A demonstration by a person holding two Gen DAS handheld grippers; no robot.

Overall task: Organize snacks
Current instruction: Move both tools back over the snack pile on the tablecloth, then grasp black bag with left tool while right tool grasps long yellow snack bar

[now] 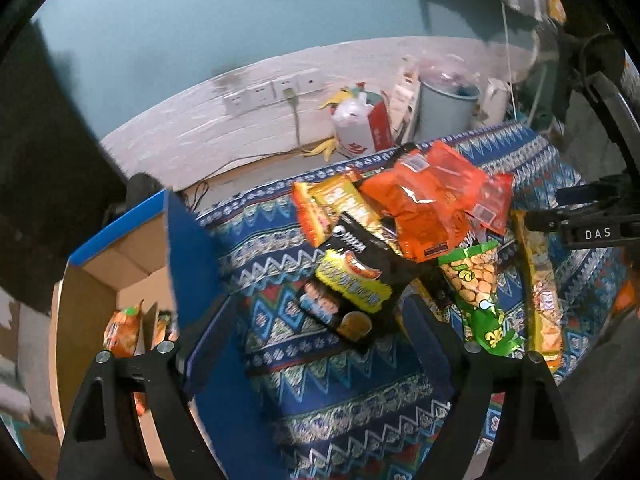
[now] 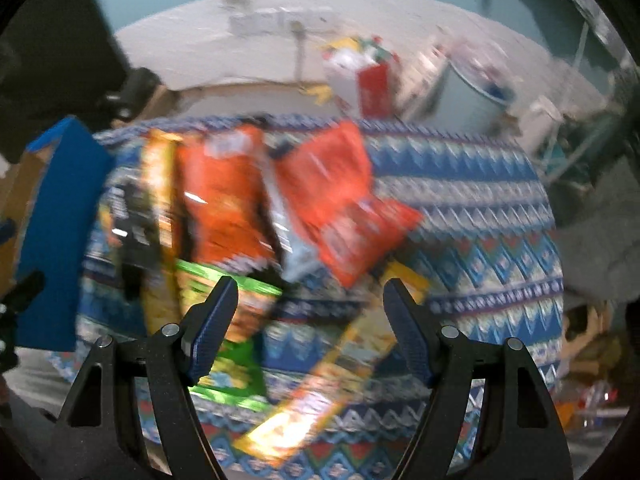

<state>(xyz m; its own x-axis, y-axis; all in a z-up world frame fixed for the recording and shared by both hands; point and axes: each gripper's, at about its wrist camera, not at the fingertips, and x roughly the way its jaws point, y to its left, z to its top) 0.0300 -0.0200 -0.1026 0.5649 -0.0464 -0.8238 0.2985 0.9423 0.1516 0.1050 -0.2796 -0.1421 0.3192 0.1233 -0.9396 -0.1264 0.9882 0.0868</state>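
A heap of snack packets lies on a table under a blue patterned cloth (image 1: 340,400). In it are a black packet (image 1: 356,276), orange packets (image 1: 424,208), a green pea packet (image 1: 476,292) and a long yellow packet (image 1: 540,296). My left gripper (image 1: 320,308) hangs open over the black packet, with nothing between its fingers. The blurred right wrist view shows my right gripper (image 2: 310,286) open above the green packet (image 2: 224,360) and the long yellow packet (image 2: 320,392), apart from both. At the left stands a cardboard box (image 1: 100,280) with an orange packet (image 1: 124,328) inside.
The box's blue flap (image 1: 192,256) stands up beside my left fingers. Part of the right gripper's body (image 1: 592,224) shows at the right edge of the left wrist view. Beyond the table are wall sockets (image 1: 272,90), a white plastic bag (image 1: 354,124), a pale bin (image 1: 448,104) and a kettle (image 1: 496,100).
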